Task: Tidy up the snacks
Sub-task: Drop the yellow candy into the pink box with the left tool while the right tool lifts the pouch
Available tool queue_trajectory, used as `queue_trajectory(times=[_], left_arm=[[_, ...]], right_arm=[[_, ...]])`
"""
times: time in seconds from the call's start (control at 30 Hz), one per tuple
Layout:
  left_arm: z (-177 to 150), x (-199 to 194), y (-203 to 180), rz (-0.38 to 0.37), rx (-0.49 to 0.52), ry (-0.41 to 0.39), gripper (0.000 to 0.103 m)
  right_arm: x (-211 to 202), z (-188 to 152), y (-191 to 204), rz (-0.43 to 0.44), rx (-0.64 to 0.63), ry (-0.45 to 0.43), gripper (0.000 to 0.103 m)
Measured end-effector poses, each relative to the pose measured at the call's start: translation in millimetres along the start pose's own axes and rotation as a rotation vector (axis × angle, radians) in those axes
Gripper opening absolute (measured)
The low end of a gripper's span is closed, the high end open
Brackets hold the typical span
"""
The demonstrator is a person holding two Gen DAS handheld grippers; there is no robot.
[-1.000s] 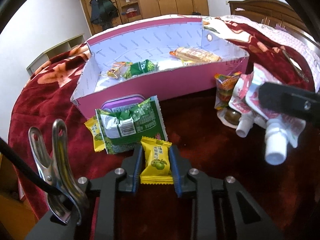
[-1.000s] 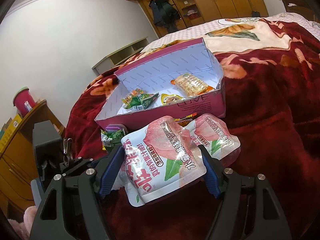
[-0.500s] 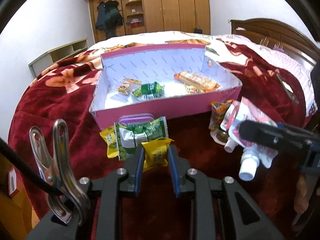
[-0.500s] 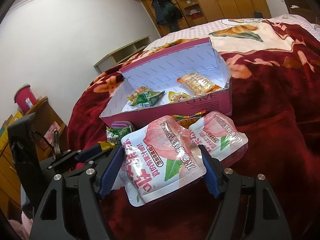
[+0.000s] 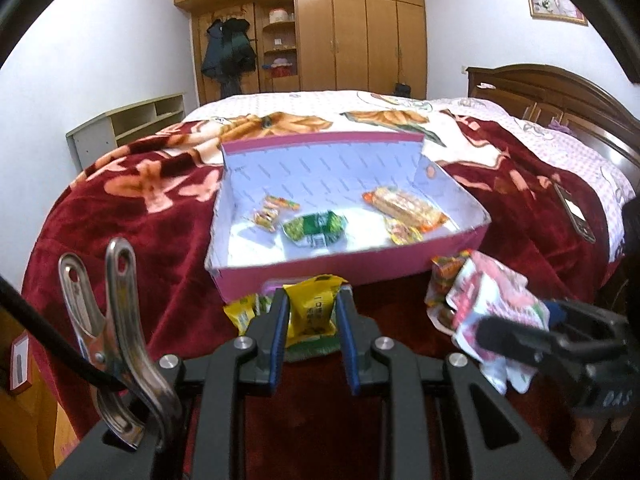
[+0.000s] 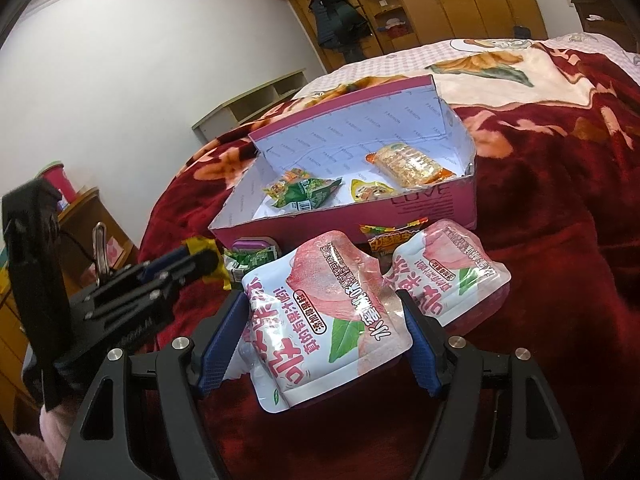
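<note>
The left gripper (image 5: 312, 314) is pinching a small yellow snack packet (image 5: 311, 307), its blue pads (image 5: 280, 320) pressed against both sides of the wrapper and the packet raised off the red floral blanket (image 5: 132, 216). Just past it, at twelve o'clock in the left wrist view, sits the open pink cardboard box (image 5: 360, 266). Inside the box lie a green packet (image 5: 316, 227) near the middle, small orange-and-yellow sweets (image 5: 272, 212) at its ten o'clock, and a long orange-wrapped biscuit pack (image 5: 404, 206) at its two o'clock.

The right gripper (image 6: 326, 336) grips a pink-and-white peach drink pouch (image 6: 320, 320) across its width — the jaws stand wide with the pads against the pouch's edges. A second peach pouch (image 6: 444, 276) lies on the blanket at the first one's two o'clock, touching it. Behind the two pouches, against the box's front wall, an orange-and-yellow wrapper (image 6: 394, 236) shows partly.

At ten o'clock from the held pouch, a purple-lidded tub (image 6: 256, 245) and a green-and-white packet (image 6: 250, 262) rest at the foot of the box — the left gripper's yellow packet hangs just to their left.
</note>
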State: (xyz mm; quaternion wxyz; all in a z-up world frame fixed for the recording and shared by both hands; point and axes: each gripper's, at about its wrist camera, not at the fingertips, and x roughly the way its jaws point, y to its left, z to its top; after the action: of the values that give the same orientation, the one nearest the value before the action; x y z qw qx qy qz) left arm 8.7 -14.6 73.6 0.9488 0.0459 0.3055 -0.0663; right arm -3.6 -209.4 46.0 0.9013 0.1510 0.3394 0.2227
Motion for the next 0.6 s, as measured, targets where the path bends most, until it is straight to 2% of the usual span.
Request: queue_trajectory(times=[0.17, 0.6], left_arm=[[17, 13, 13, 0.026, -0.028, -0.023, 0.025], [45, 55, 36, 0.057, -0.097, -0.014, 0.025]], right_arm=[[0, 0, -1, -0.007, 0.005, -0.006, 0.075], [1, -1, -1, -0.014, 0.013, -0.006, 0.075]])
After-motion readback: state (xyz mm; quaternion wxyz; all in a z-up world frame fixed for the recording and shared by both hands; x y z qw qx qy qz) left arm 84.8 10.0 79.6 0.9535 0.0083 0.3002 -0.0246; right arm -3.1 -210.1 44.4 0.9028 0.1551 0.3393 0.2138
